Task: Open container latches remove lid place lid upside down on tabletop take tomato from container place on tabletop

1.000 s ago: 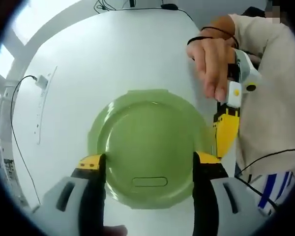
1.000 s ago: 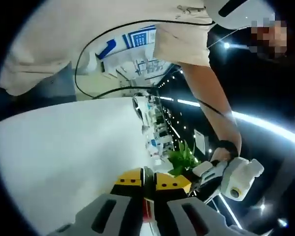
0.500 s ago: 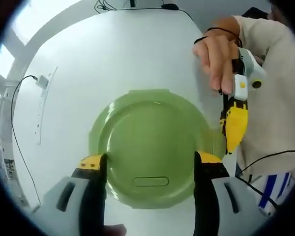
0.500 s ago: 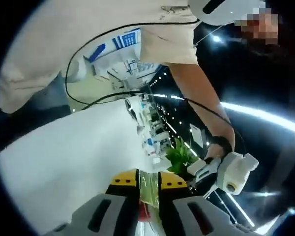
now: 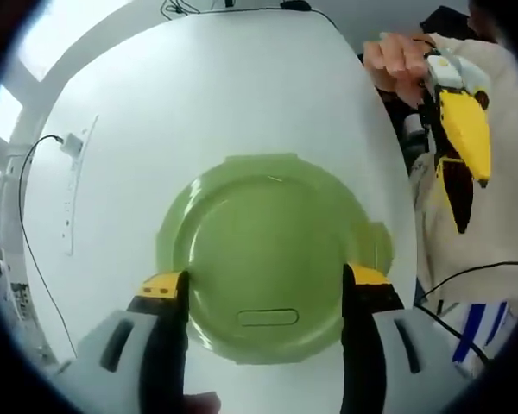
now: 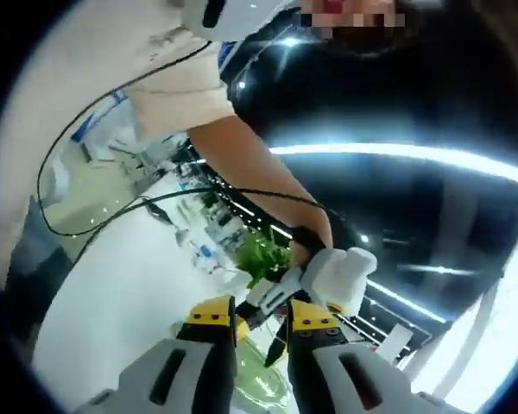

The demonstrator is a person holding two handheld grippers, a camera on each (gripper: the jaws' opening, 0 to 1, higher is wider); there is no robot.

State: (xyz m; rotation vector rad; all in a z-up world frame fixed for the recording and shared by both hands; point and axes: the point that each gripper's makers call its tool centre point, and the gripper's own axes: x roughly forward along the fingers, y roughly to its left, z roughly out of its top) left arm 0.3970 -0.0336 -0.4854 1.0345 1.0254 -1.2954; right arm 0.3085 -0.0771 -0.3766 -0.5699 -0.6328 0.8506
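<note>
A round green lid sits on its container on the white table. A green latch tab sticks out at its right side. My left gripper is open, its two yellow-tipped jaws standing either side of the lid's near part. My right gripper is held high at the upper right in a hand, off the container. In the right gripper view my right gripper has its jaws slightly apart with nothing between them. Beyond them are the left gripper and a bit of the green lid.
A black cable with a white adapter runs along the table's left side, and more cables lie at the far edge. The person's light shirt stands close by the table's right edge. A green plant is in the background.
My right gripper has risen from the container's right side up to the upper right, and its jaws have parted a little. The left gripper and the lid have stayed in place.
</note>
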